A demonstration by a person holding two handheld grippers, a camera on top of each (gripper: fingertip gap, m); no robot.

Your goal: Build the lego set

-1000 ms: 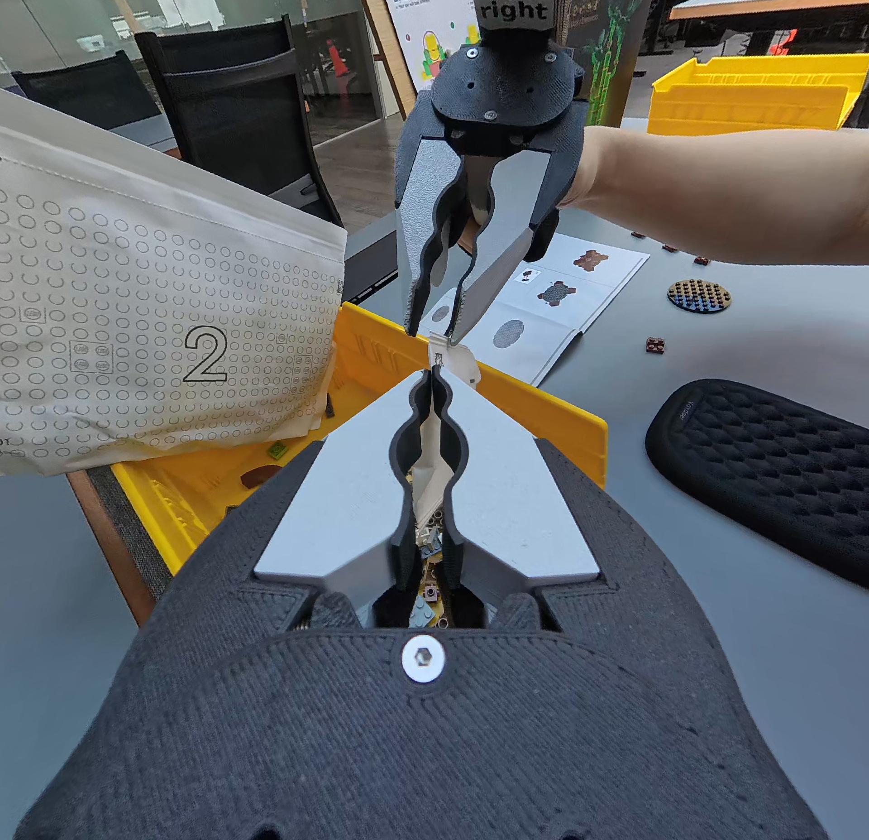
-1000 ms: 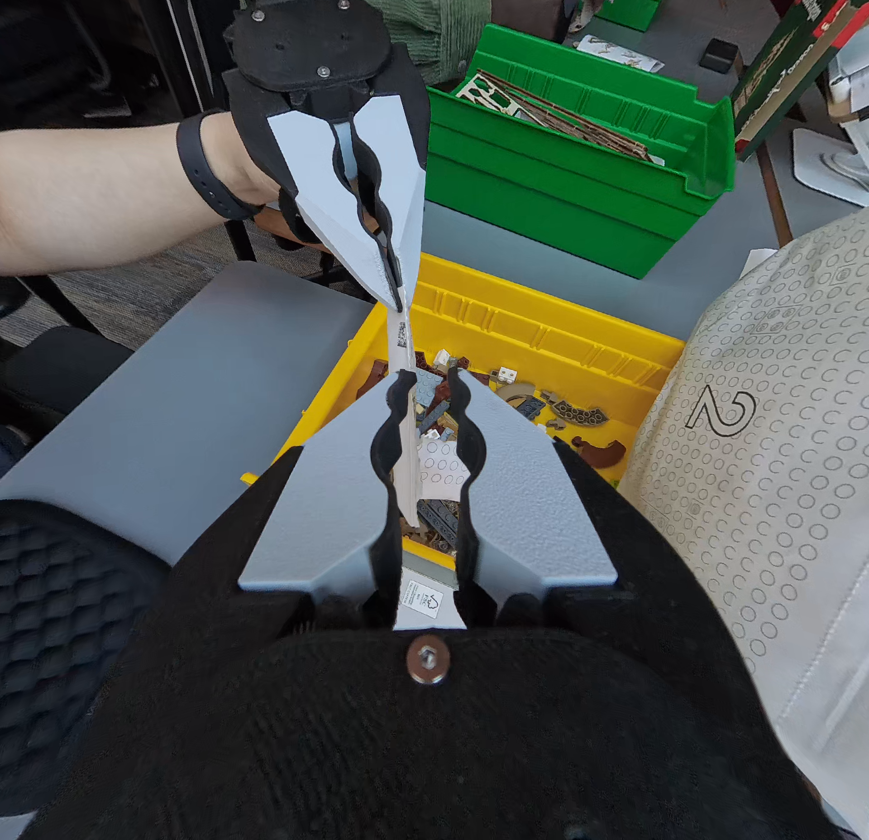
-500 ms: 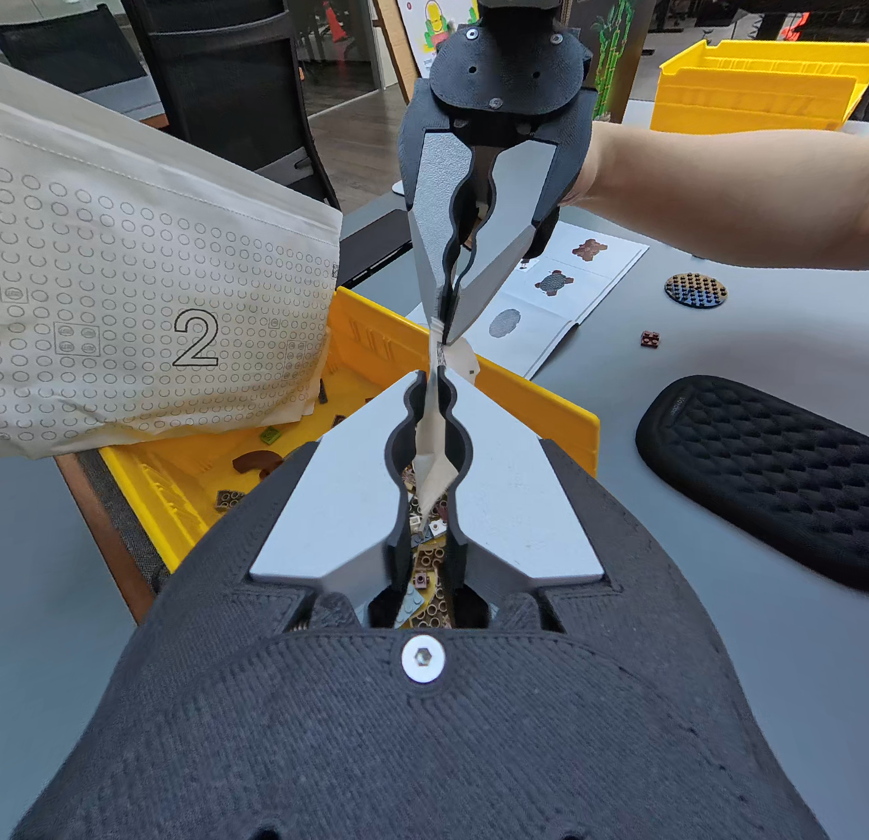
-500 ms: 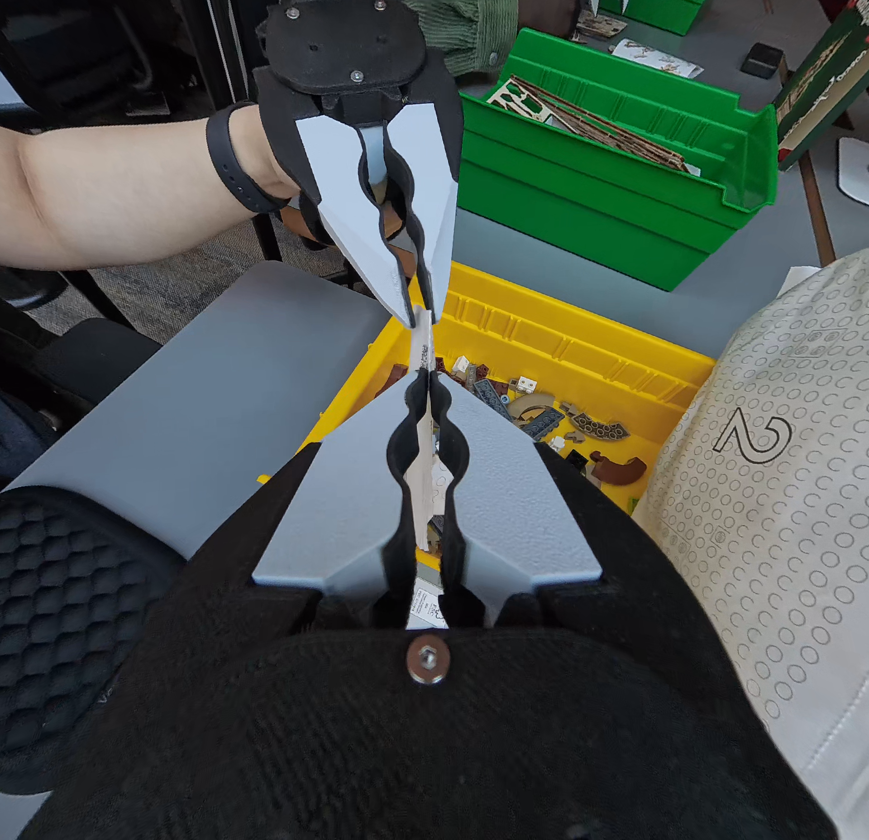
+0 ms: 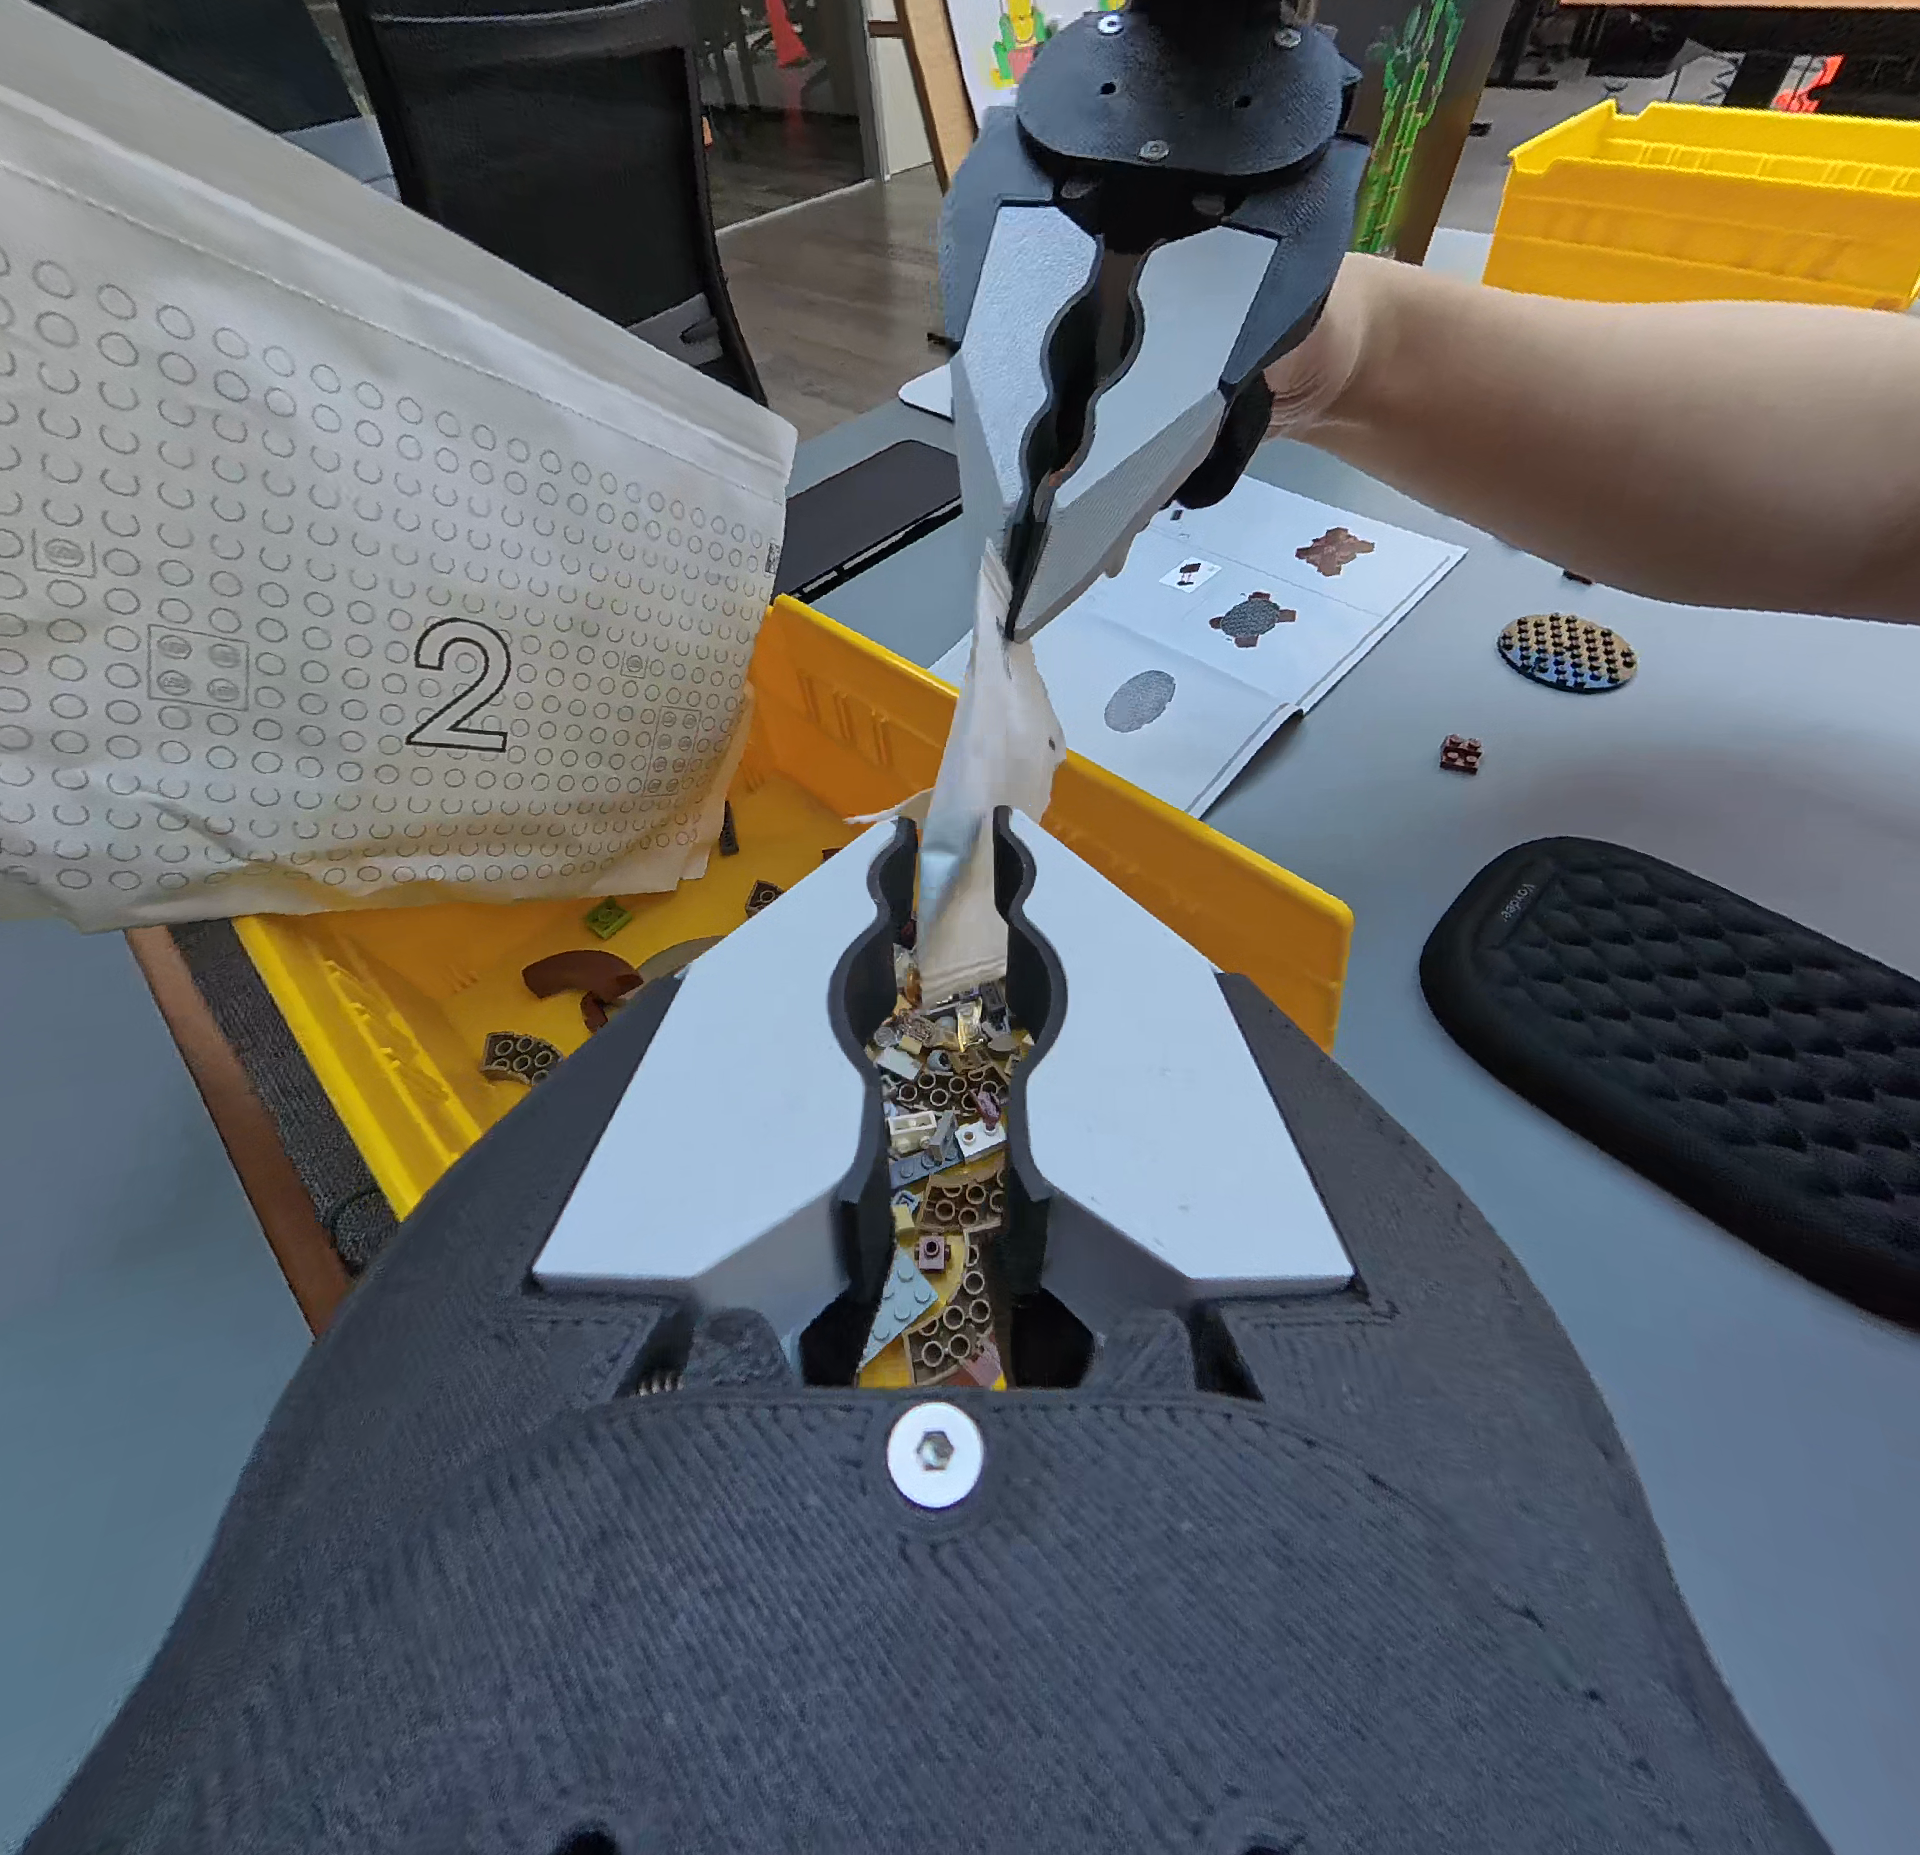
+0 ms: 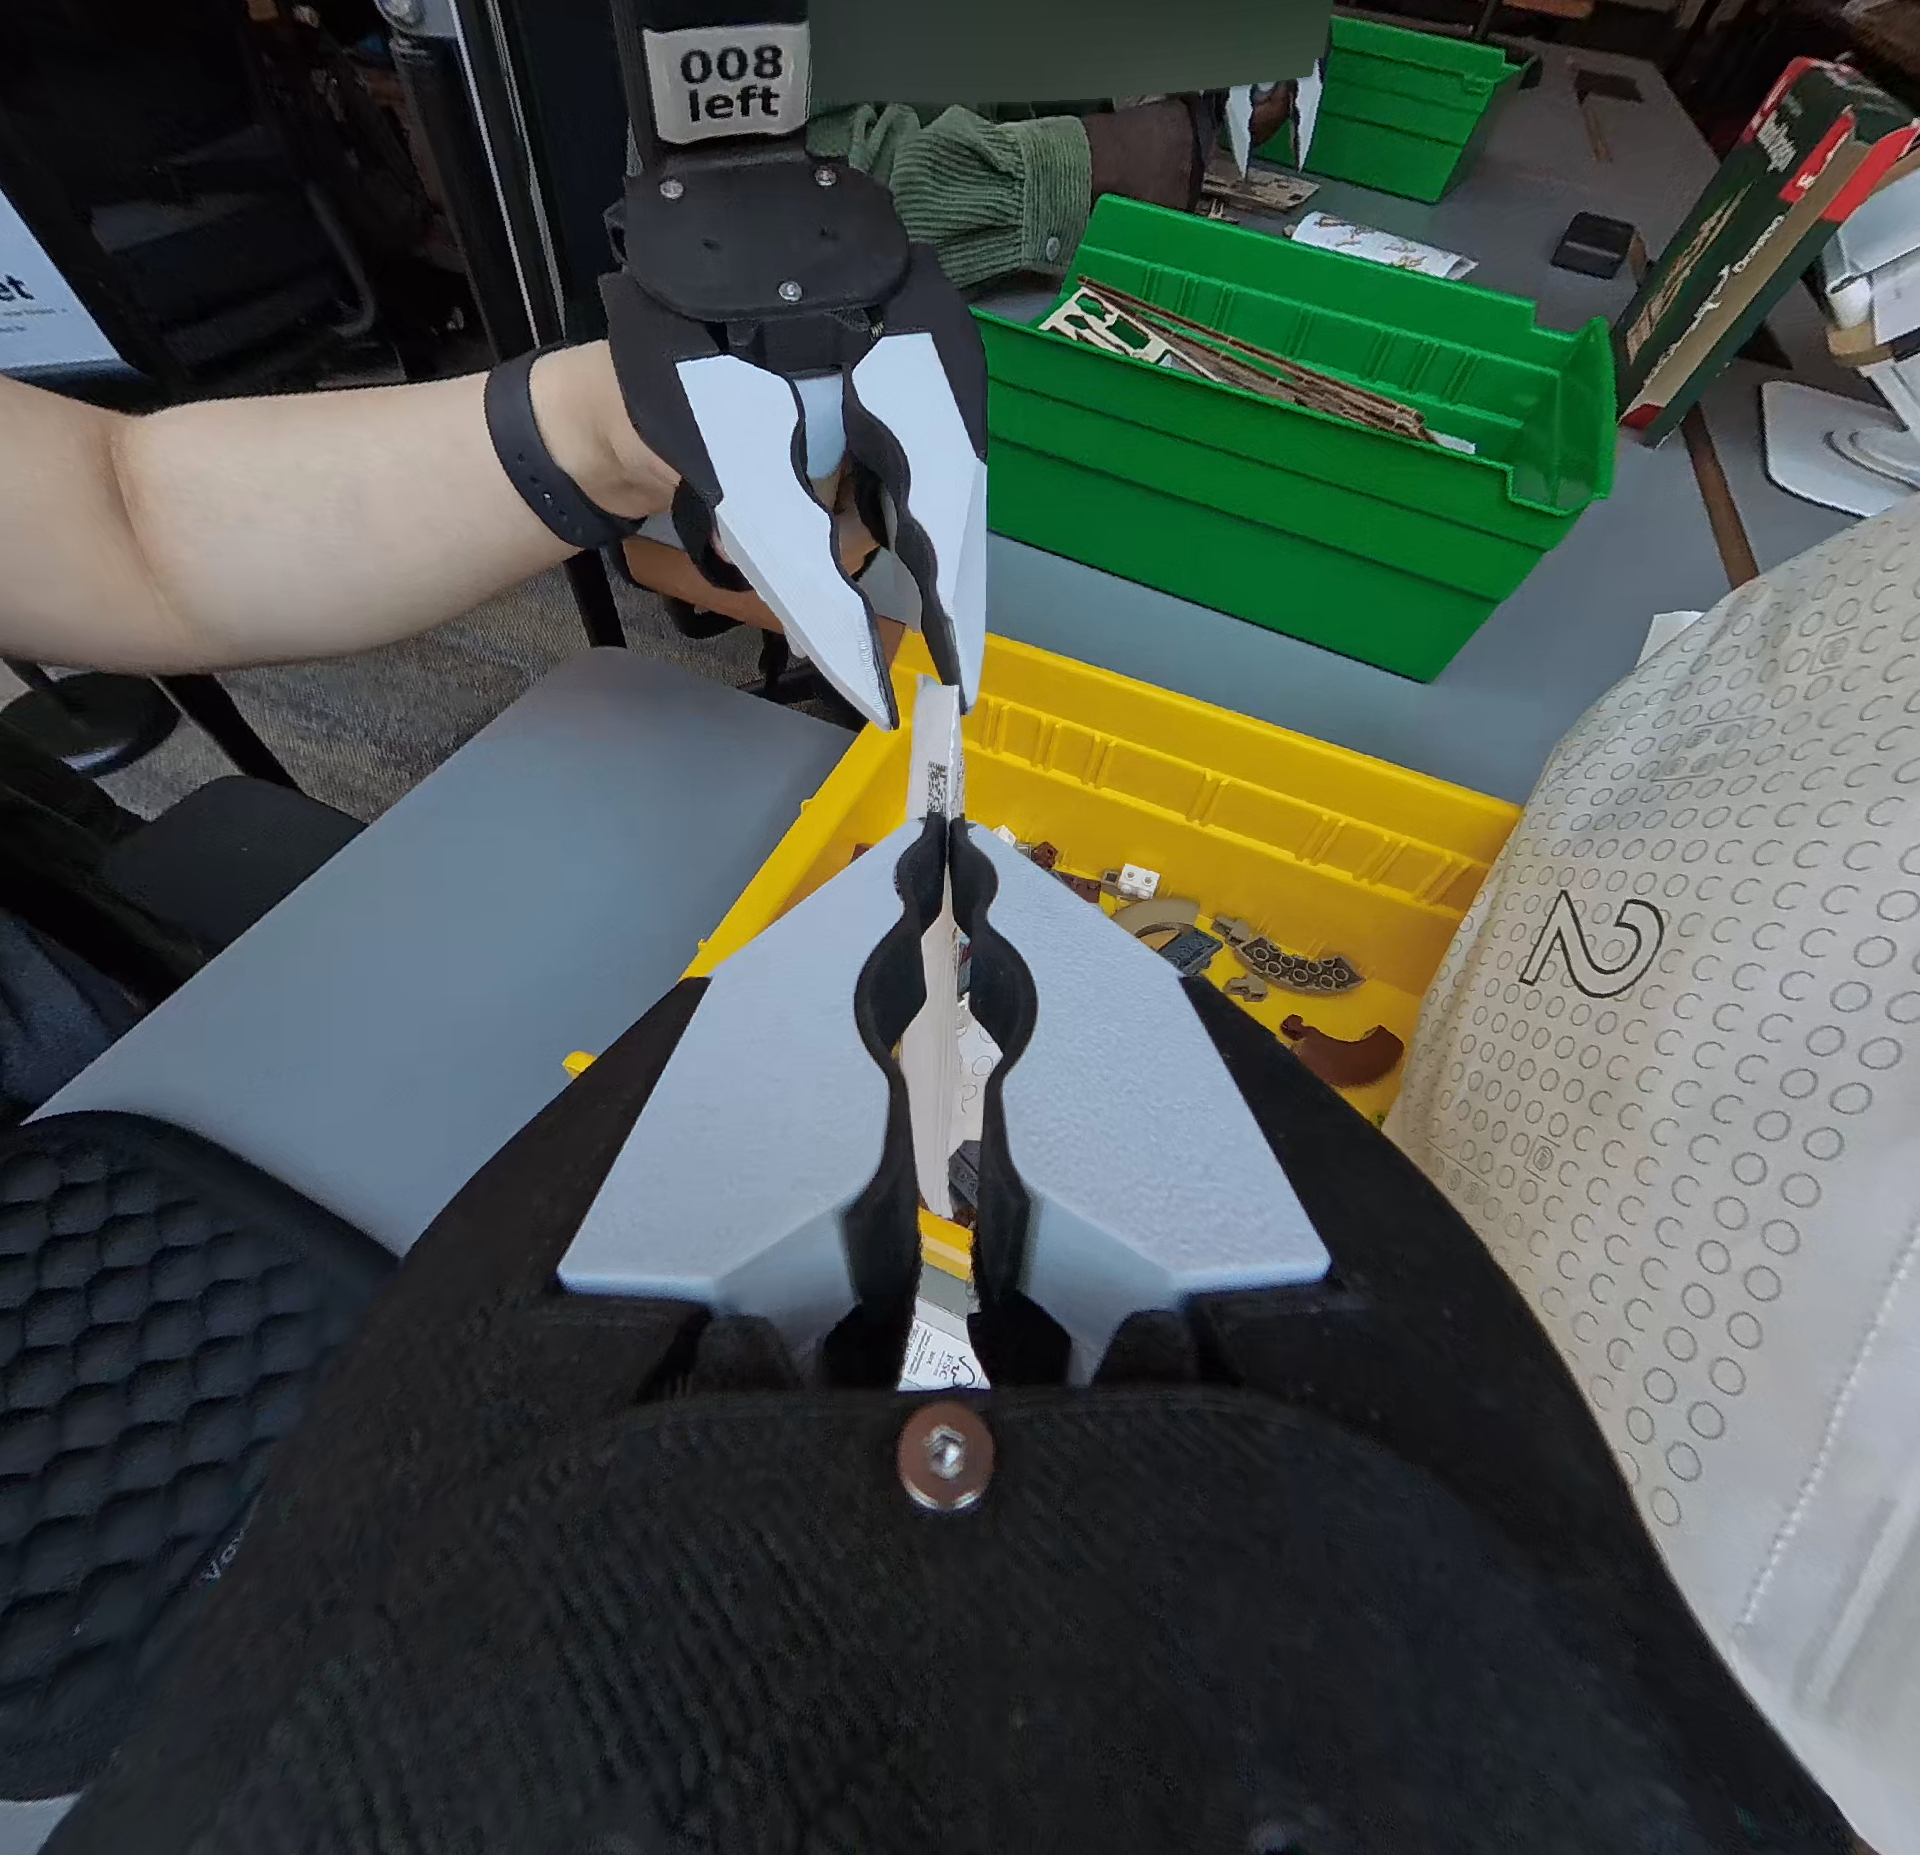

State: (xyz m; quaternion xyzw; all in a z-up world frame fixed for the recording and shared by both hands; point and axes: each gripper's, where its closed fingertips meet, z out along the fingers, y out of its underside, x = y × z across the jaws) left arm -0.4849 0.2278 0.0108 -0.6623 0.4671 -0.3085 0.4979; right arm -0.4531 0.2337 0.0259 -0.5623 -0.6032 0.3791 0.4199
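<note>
I have both tools clamped on 1 small white paper bag (image 5: pixel 987 766) stretched between them over the yellow bin (image 5: pixel 1195 839): my left tool (image 5: pixel 954 829) pinches its lower end and my right tool (image 5: pixel 1013 621) its upper corner, the paper taut and torn ragged at the edge. Loose lego pieces (image 5: pixel 940 1109) lie heaped in the bin below, and a bigger printed paper bag (image 5: pixel 312 558) leans over its rim. On the grey counter (image 5: pixel 1766 766) an open instruction booklet (image 5: pixel 1226 642) lies beside a round studded plate (image 5: pixel 1566 652); I am not repeating the printed markings on the bags or tool tags.
</note>
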